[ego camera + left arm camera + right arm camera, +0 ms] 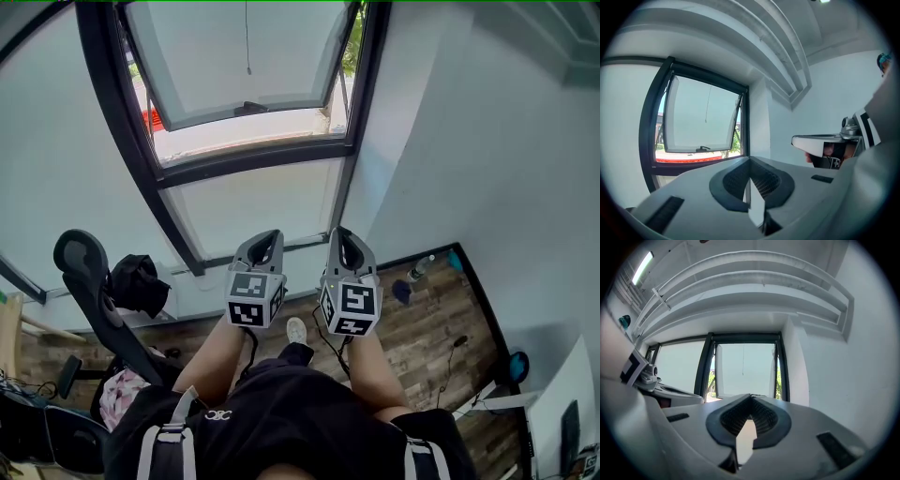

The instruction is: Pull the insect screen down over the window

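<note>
A black-framed window [253,159] fills the upper head view, its top sash [244,56] tilted open outward. A thin pull cord [247,37] hangs from above in front of that sash. Both grippers are held side by side below the window, pointing at it and well short of the cord. My left gripper [270,234] is shut and holds nothing. My right gripper [339,232] is also shut and empty. The window [701,117] and cord [707,105] lie beyond the closed jaws of the left gripper [750,180]. The cord [743,359] hangs straight ahead of the right gripper [751,416].
A black office chair [89,281] with a dark bag [139,281] stands at the lower left by the wall. A bottle [419,269] lies on the wooden floor [441,319] at the right. A white wall [487,141] juts out right of the window.
</note>
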The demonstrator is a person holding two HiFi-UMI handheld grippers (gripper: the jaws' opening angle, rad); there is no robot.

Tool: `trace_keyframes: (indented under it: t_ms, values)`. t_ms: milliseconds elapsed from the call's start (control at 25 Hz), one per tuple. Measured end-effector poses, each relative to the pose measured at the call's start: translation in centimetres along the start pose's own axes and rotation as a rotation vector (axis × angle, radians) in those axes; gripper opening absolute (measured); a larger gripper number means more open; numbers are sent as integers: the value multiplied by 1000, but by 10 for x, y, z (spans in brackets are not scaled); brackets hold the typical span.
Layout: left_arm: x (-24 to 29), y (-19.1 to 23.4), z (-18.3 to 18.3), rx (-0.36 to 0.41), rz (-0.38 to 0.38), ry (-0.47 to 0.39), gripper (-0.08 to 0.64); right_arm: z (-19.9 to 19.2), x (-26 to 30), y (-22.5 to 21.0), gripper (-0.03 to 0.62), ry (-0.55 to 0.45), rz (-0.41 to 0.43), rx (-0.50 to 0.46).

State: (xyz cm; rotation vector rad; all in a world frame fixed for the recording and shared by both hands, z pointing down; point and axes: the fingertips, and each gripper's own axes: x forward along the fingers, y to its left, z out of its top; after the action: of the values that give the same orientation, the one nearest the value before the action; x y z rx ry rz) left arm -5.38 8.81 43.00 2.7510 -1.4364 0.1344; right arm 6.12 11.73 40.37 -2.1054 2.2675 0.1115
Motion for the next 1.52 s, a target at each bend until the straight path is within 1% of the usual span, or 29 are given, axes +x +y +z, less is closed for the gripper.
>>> trace_keyframes:
  t_ms: [160,400,560,720,1000,1160,1280,1400,1520]
  values:
    - [43,7,-5,4,-9,7,14,-14,38,-19,3,17,1,-1]
    - [113,31,-11,-14,8,39,14,-29,106,-43,3,49,19,-14]
    - [164,46,-1,-13,11,47,14,-28,158,-67,5,49,21,-3]
    - [218,72,11,-13,29,43,14,-27,217,-86,5,47,30,-6]
    - [295,119,30,-7,69,26,14,-24,312,-101,5,30,73,-32]
    - [325,143,37,-3,98,17,14,-25,353,-99,6,27,113,-56]
    - [338,158,38,-18,122,26,14,-29,374,-96,5,38,143,-46]
    - [346,171,38,-17,148,35,14,-32,393,-99,5,43,163,-7]
    - [349,187,39,-27,200,34,14,-33,412,-104,5,43,179,60]
